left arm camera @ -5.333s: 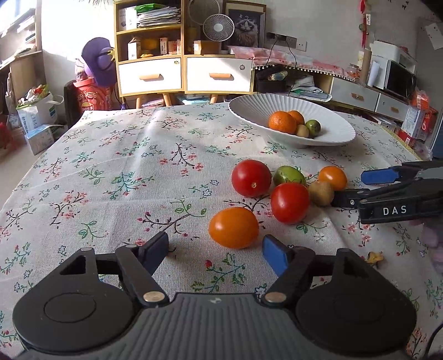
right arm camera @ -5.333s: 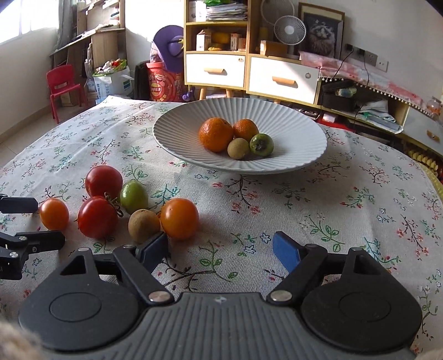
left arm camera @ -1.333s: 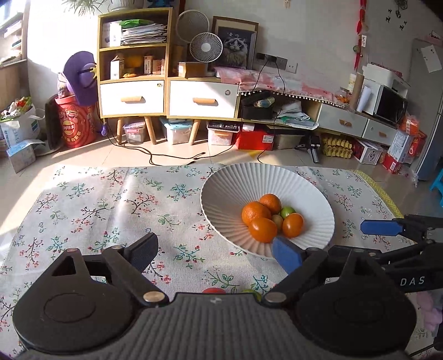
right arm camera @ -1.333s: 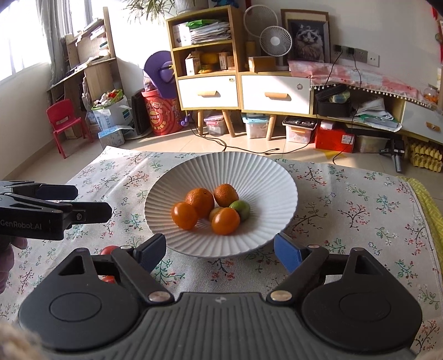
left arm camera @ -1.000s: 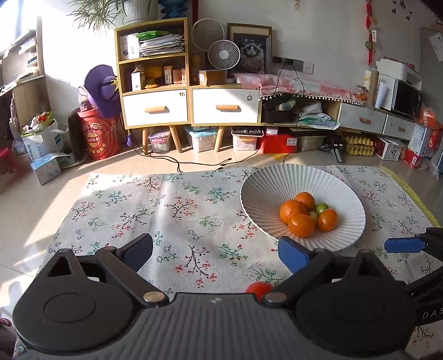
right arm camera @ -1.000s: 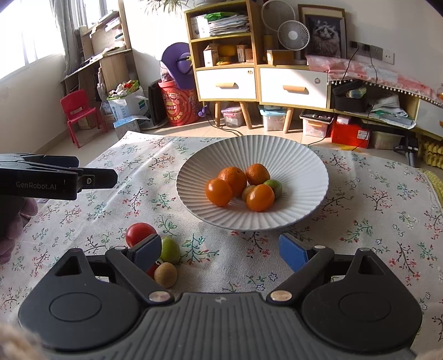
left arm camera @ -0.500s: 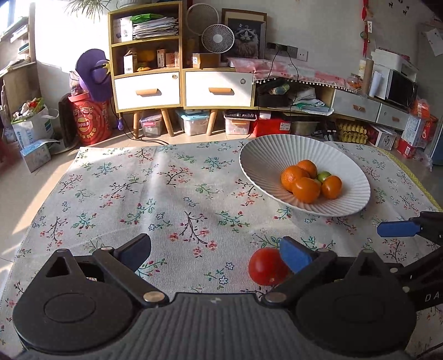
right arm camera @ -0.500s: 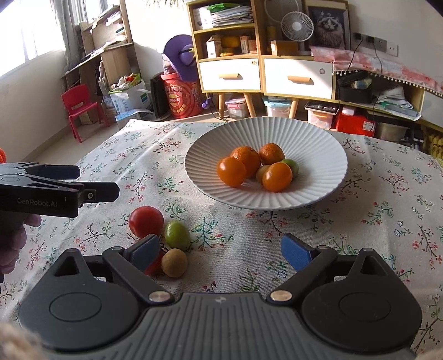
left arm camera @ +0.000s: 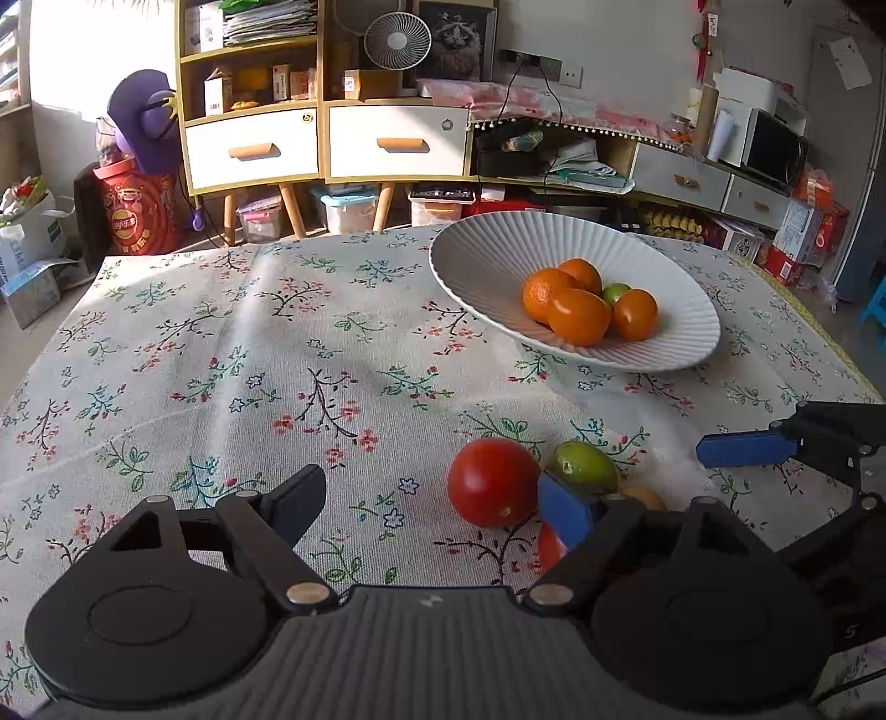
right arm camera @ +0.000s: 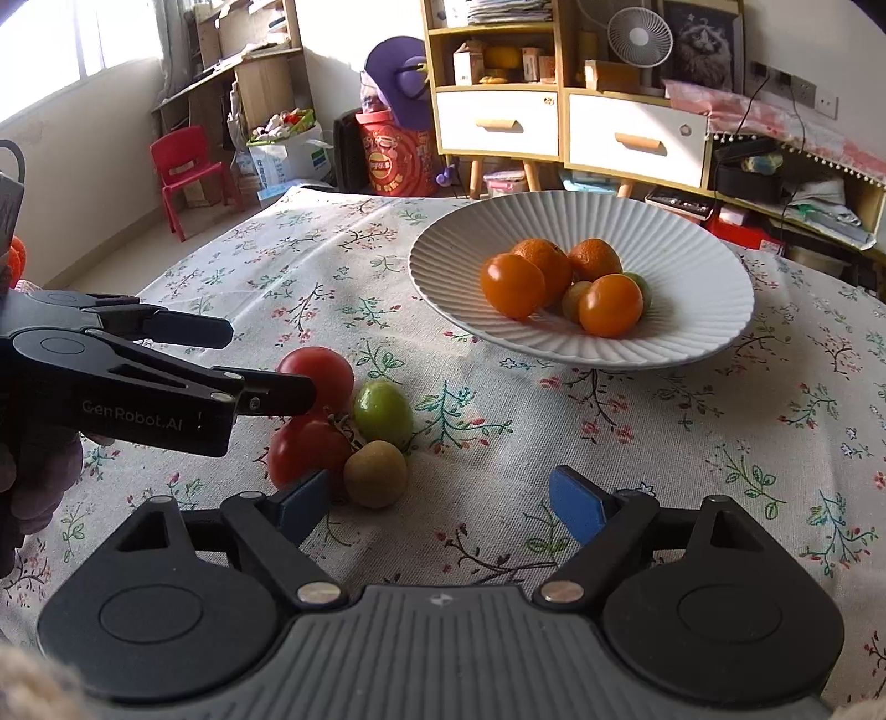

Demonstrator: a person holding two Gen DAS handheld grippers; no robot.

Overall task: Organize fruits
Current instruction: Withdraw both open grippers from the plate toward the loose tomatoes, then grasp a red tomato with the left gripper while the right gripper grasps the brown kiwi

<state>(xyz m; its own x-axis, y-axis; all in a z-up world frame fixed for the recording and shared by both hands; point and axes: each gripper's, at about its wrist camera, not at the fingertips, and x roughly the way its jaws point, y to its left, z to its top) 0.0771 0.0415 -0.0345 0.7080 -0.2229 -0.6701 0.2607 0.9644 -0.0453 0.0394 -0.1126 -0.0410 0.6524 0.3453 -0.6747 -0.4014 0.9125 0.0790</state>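
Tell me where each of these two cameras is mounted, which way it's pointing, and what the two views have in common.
Left wrist: sits on the left gripper, low over the floral tablecloth, looking toward the cabinet wall; its own open fingers show, and the right gripper enters from the right.
Right wrist: sits on the right gripper, facing the white plate; its open fingers show, the left gripper and gloved hand at left.
Shared: the plate, far red tomato, green fruit, fan.

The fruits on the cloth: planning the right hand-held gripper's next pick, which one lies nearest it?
The brown kiwi, the only brown one there, sits just ahead of the right hand-held gripper; the green fruit and both red tomatoes lie farther.
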